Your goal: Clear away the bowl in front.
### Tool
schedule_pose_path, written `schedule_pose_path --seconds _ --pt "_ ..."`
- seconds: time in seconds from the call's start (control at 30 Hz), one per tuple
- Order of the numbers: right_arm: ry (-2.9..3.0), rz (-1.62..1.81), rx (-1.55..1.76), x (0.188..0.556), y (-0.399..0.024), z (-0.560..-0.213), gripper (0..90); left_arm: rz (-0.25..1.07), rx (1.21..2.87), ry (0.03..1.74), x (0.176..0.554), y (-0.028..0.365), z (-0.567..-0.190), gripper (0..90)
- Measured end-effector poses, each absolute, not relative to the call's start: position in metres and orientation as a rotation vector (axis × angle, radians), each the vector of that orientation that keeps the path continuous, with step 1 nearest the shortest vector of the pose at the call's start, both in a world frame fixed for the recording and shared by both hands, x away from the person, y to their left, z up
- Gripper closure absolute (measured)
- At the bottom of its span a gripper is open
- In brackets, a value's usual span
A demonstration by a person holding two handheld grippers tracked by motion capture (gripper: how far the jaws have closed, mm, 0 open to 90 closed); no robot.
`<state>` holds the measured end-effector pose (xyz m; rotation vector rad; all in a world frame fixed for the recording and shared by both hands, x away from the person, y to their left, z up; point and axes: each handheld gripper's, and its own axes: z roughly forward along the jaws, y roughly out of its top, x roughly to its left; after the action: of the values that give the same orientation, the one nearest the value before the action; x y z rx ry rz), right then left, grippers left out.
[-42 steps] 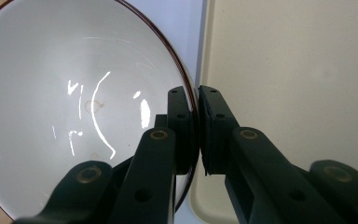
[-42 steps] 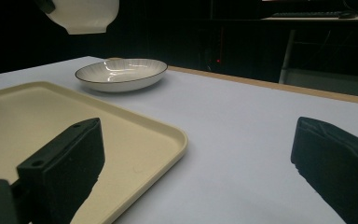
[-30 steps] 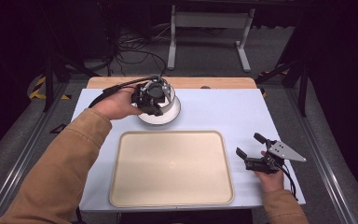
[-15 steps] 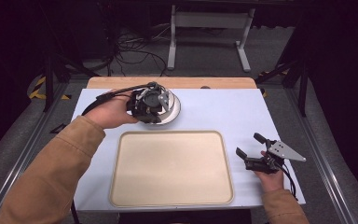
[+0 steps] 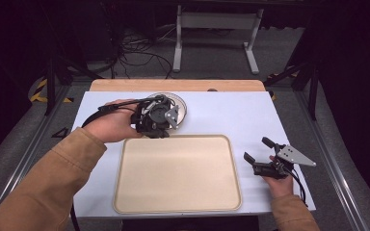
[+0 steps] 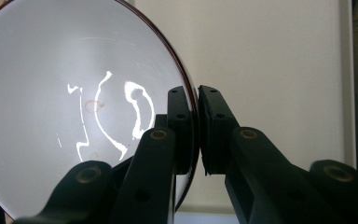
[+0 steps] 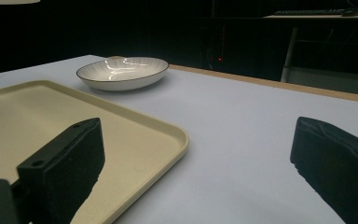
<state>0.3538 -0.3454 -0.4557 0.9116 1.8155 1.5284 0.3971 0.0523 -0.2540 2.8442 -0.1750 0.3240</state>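
We've got the left tool (image 5: 160,126) clamped on the bowl (image 6: 88,107) rim; right tool (image 5: 261,153) waits wide open. Next, probably, onto the tray (image 5: 177,204).

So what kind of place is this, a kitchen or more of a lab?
Most likely a lab or recording workspace, not a kitchen. The white-topped table stands in a dark room with cables on the floor and a metal stand behind it, and a handheld left gripper holds a bowl.
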Motion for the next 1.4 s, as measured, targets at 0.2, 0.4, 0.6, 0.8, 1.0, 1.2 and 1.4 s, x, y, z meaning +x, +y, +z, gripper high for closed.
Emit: schedule_pose_path --seconds 0.2,0.4,0.6,0.8,1.0,1.2,1.4 --pt "1.817 1.529 0.911 0.354 -0.345 -0.456 3.6 0.322 2.851 -0.232 0.385 0.047 -0.254 84.4" --pt "1.816 1.527 0.911 0.354 -0.345 -0.456 3.6 0.316 2.862 -0.279 0.374 0.041 -0.257 84.4" --pt "1.817 1.528 0.91 0.354 -0.345 -0.456 3.6 0.307 2.858 -0.33 0.365 0.037 -0.258 84.4" --pt "1.817 1.528 0.91 0.354 -0.345 -0.456 3.6 0.293 2.854 -0.358 0.36 0.034 -0.26 84.4" --pt "1.817 1.528 0.907 0.354 -0.345 -0.456 3.6 0.283 2.865 -0.374 0.359 0.03 -0.271 84.4" --pt "1.818 1.529 0.908 0.354 -0.345 -0.456 3.6 0.273 2.88 -0.405 0.353 0.021 -0.286 84.4" --pt "1.819 1.529 0.907 0.354 -0.345 -0.456 3.6 0.239 2.891 -0.427 0.355 0.016 -0.3 84.4"
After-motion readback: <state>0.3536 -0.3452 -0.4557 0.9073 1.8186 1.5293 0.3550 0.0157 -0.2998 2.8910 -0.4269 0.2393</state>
